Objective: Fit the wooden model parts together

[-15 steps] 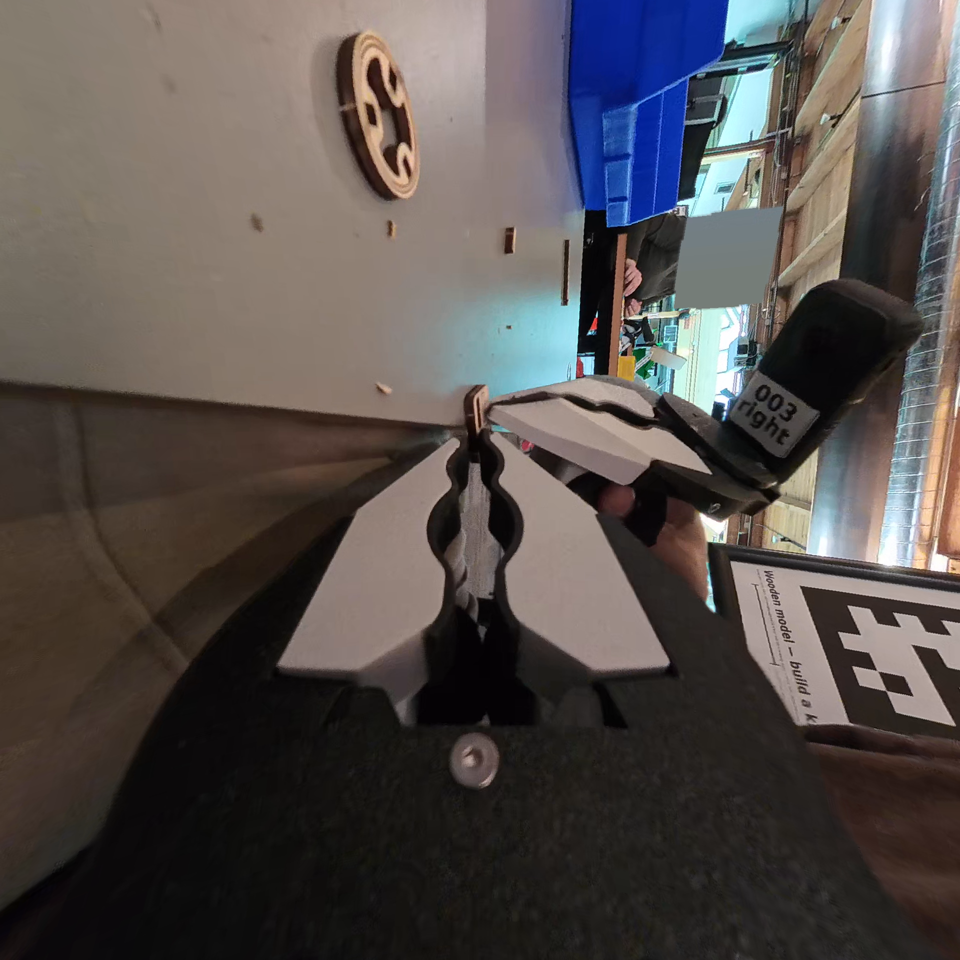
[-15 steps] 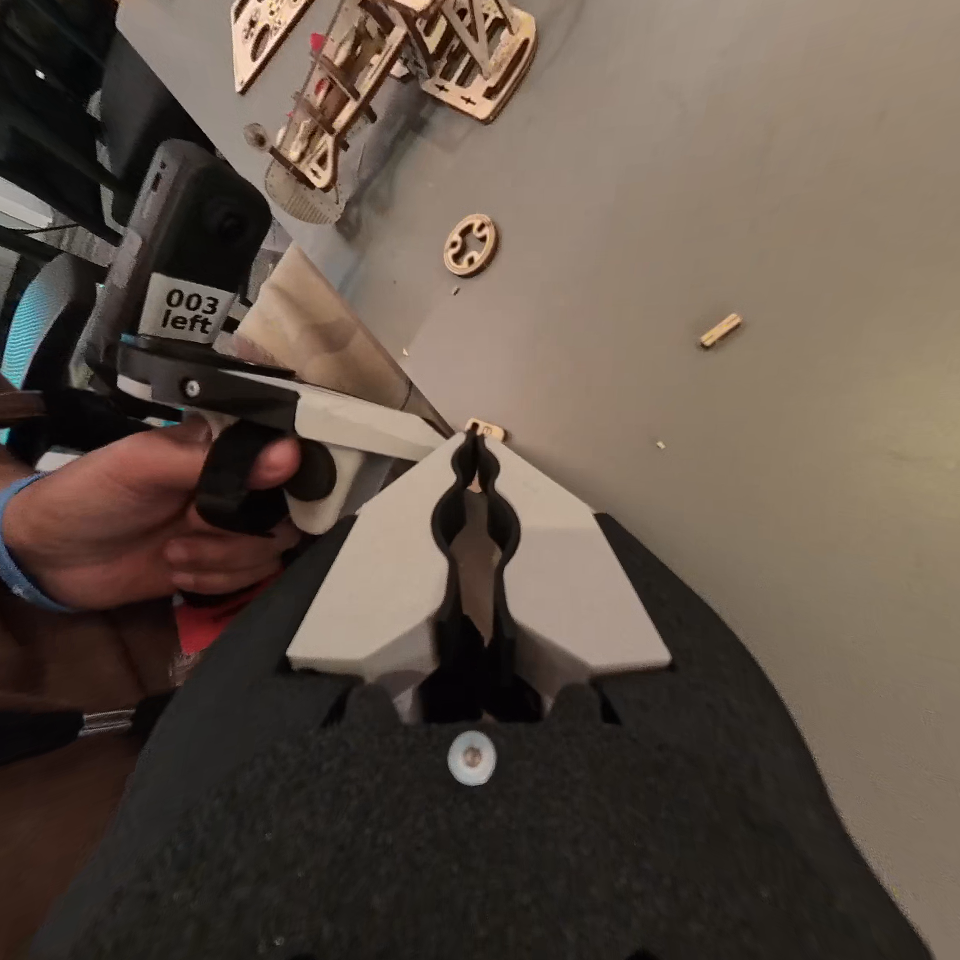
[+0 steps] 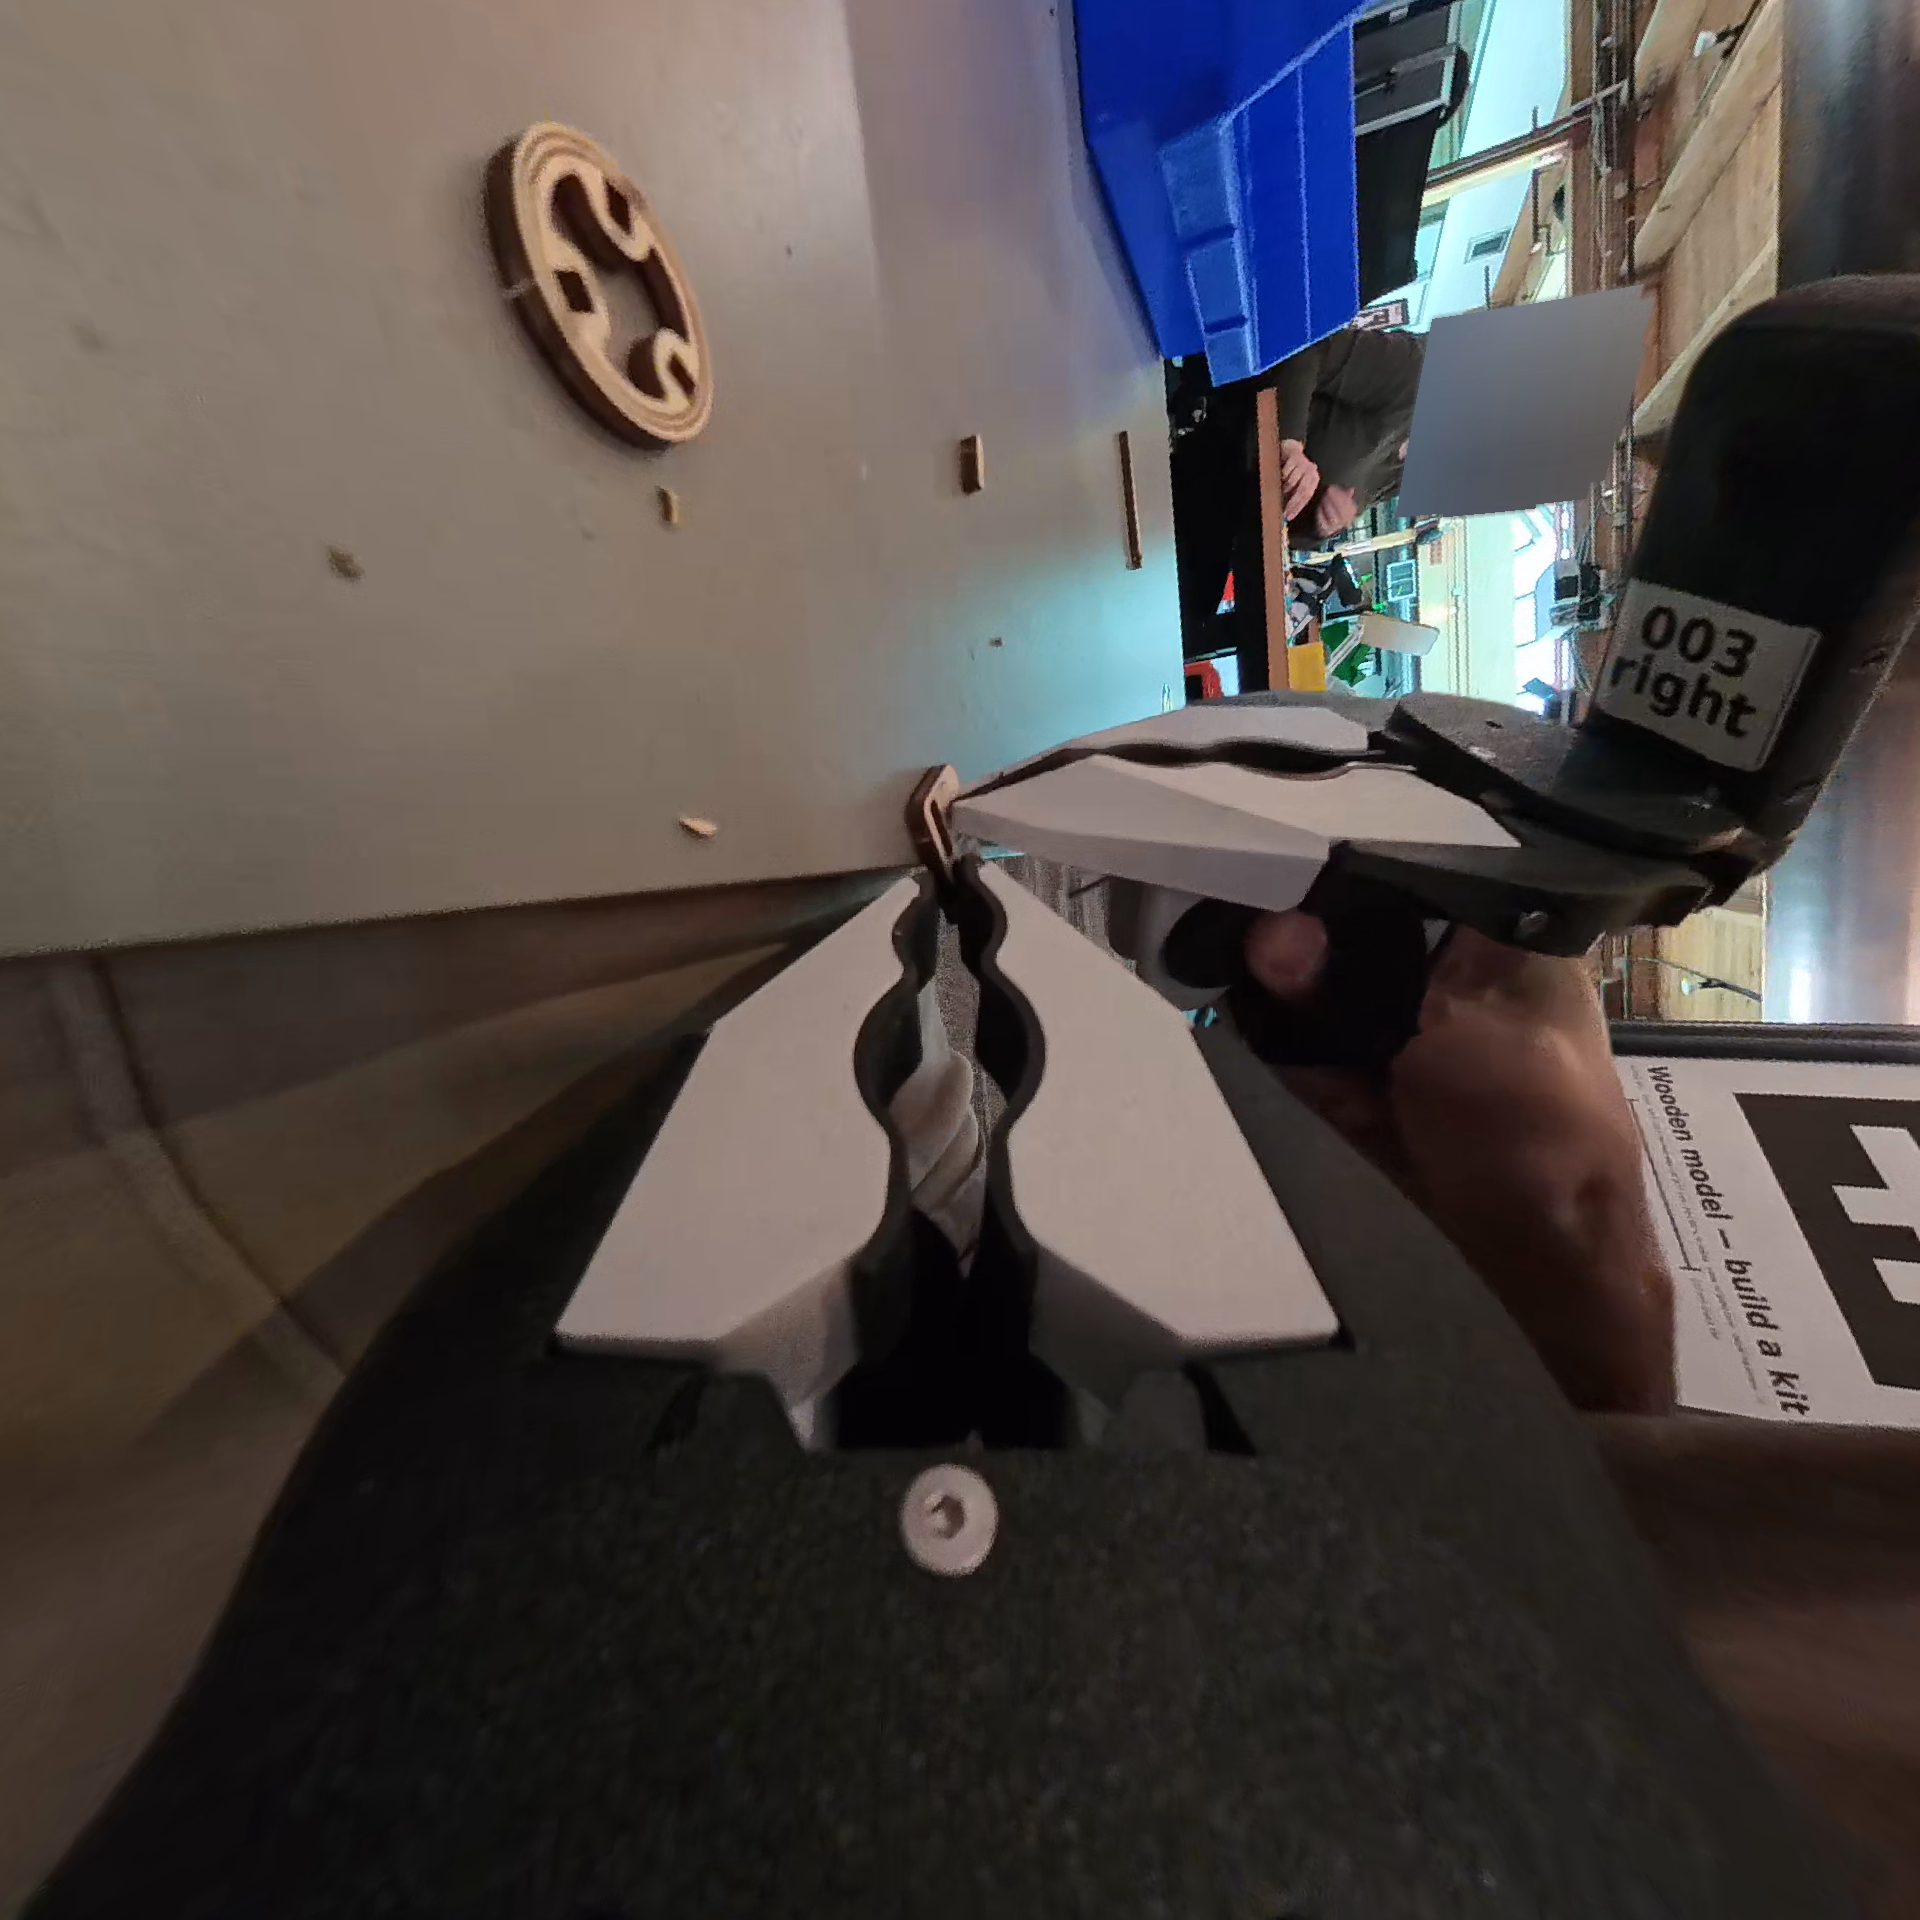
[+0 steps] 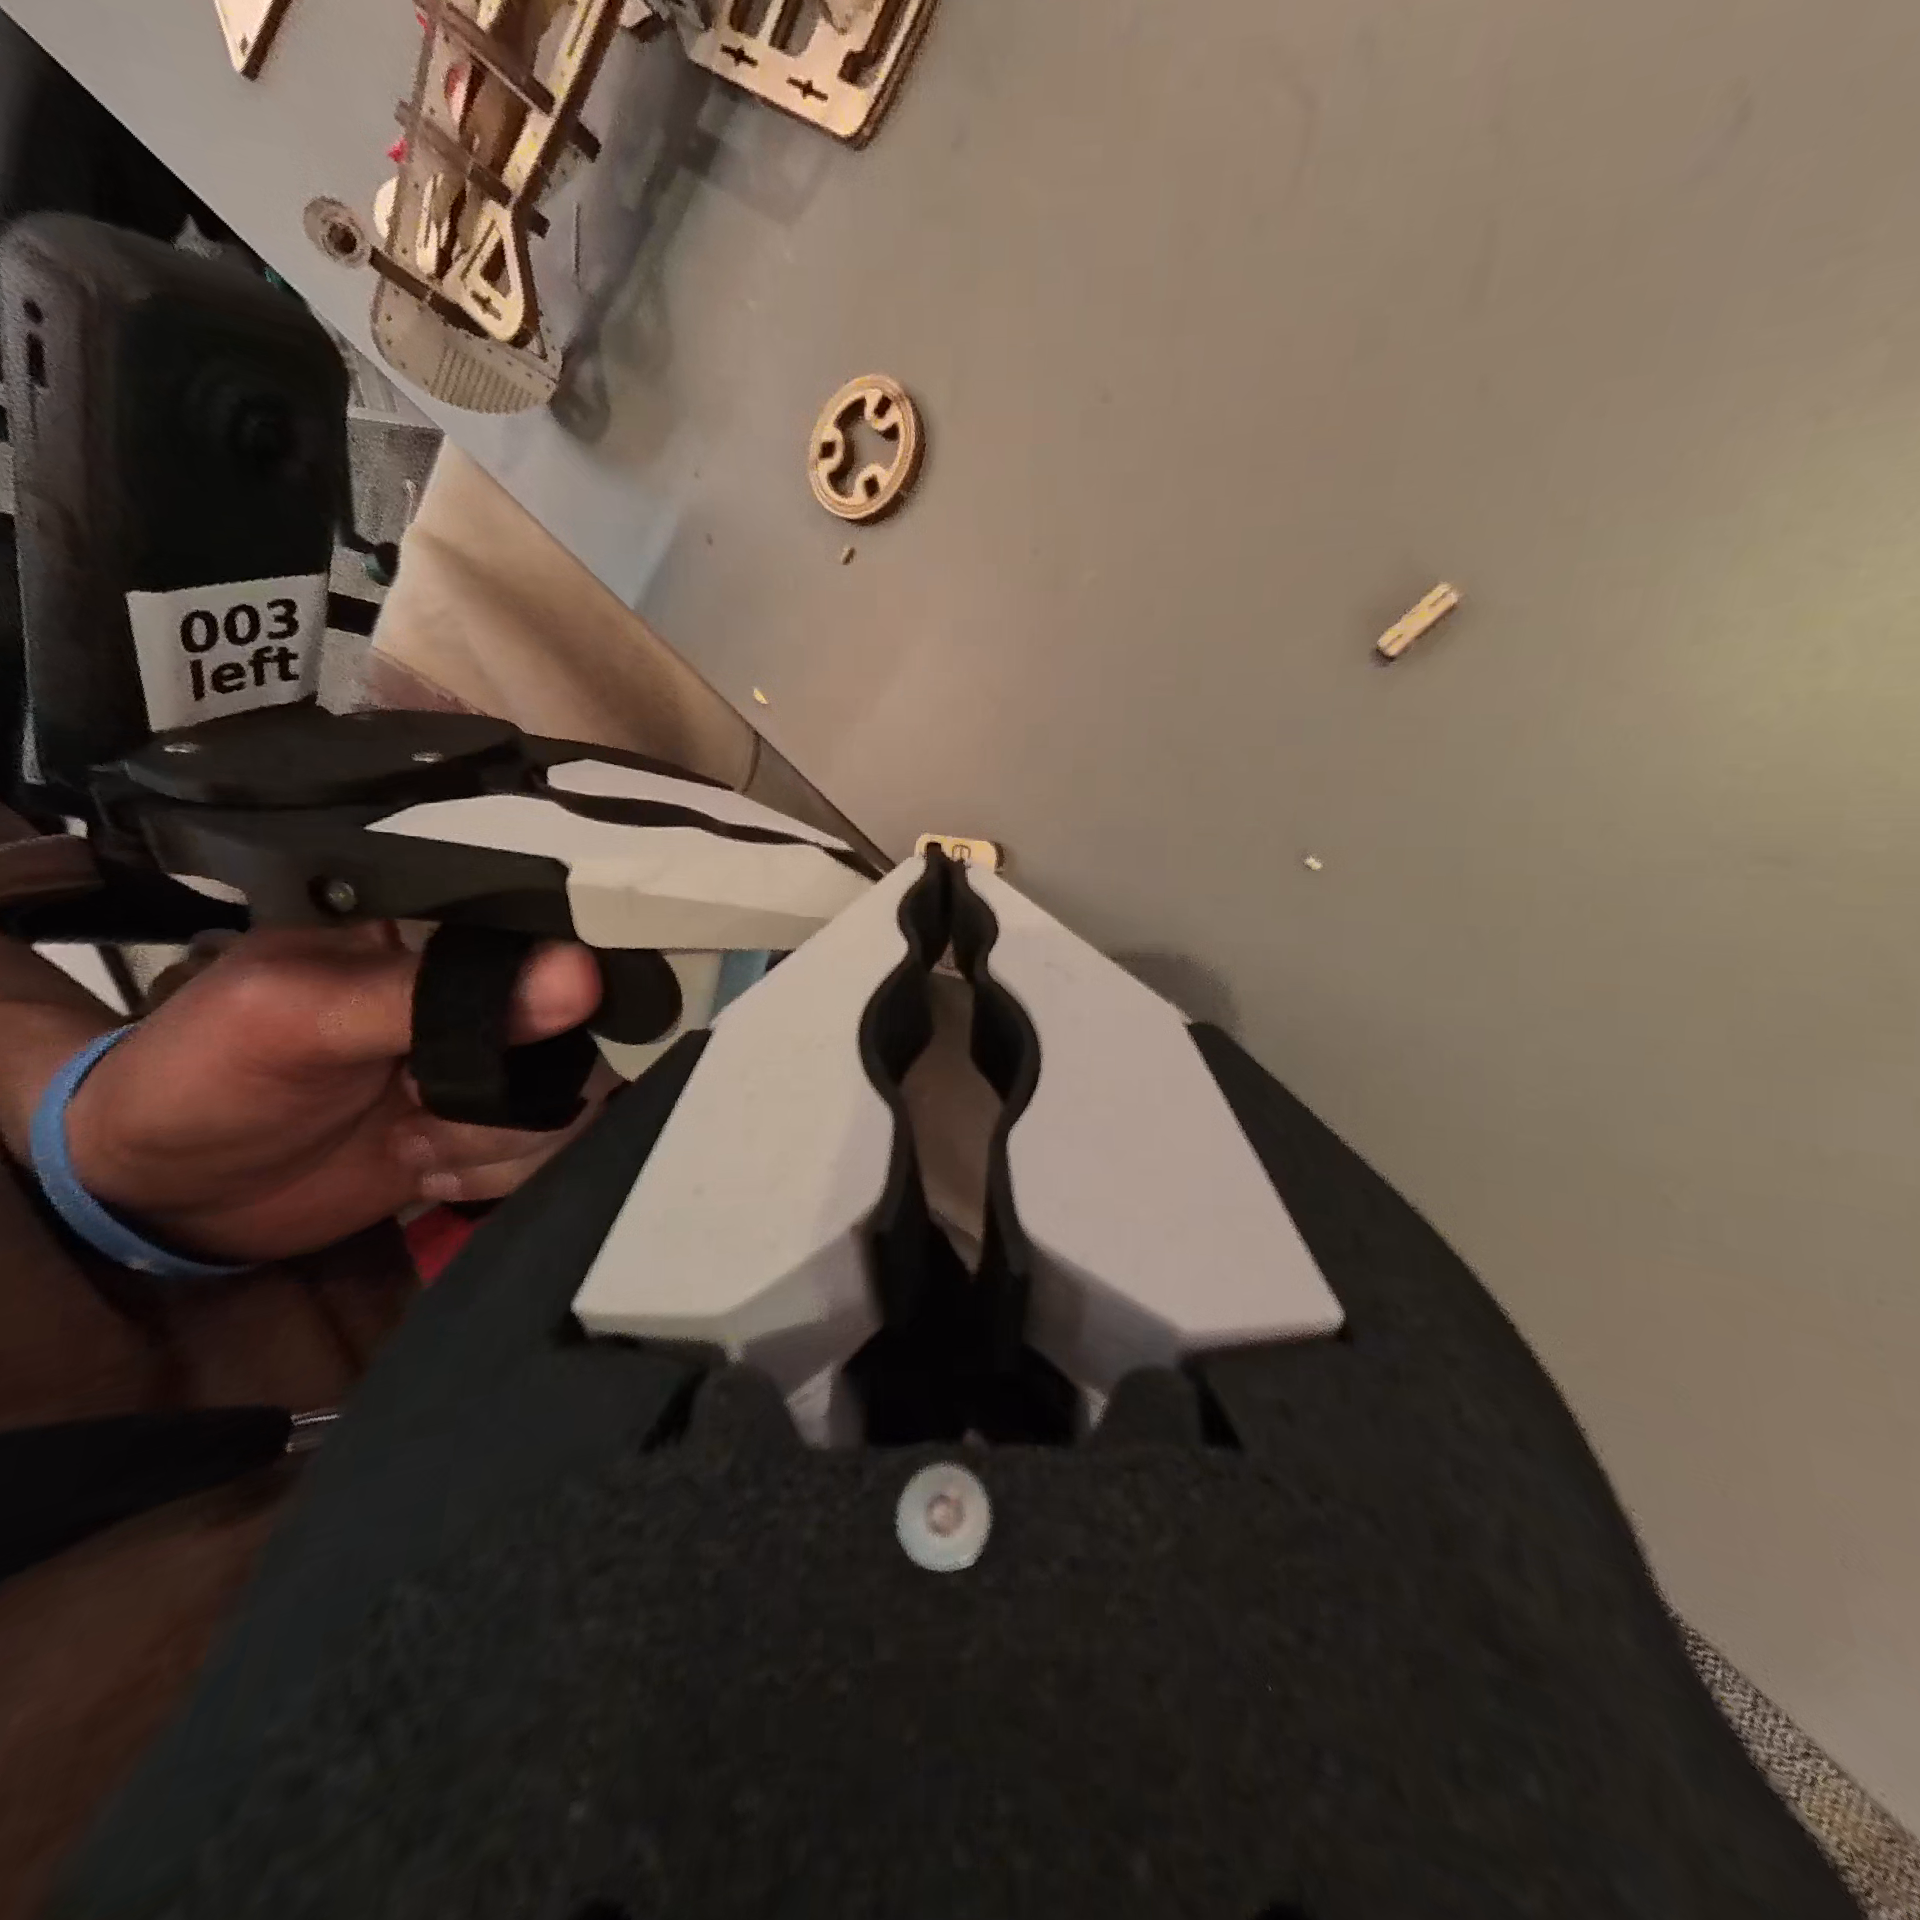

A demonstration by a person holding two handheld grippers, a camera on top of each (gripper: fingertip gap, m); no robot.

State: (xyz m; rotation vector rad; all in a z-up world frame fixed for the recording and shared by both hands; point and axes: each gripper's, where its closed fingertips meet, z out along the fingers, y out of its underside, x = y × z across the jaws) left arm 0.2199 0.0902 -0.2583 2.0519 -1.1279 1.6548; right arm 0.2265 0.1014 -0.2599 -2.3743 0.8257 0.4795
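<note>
Both grippers pinching one small wooden piece [image 4: 961, 852] at table [image 4: 1455, 312] edge.
Left gripper [image 3: 948, 883] and right gripper [image 4: 943, 868] clamped on it; wooden ring [image 4: 865, 447] at 12 o'clock.

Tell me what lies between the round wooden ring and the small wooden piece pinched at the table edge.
In the right wrist view, only a tiny wood chip on bare grey table separates ring from piece.

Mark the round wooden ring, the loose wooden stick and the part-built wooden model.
round wooden ring [image 4: 865, 448]: right wrist view, on its rim.
loose wooden stick [image 4: 1417, 621]: right wrist view, mid-length.
part-built wooden model [image 4: 468, 249]: right wrist view, on its frame.
</note>
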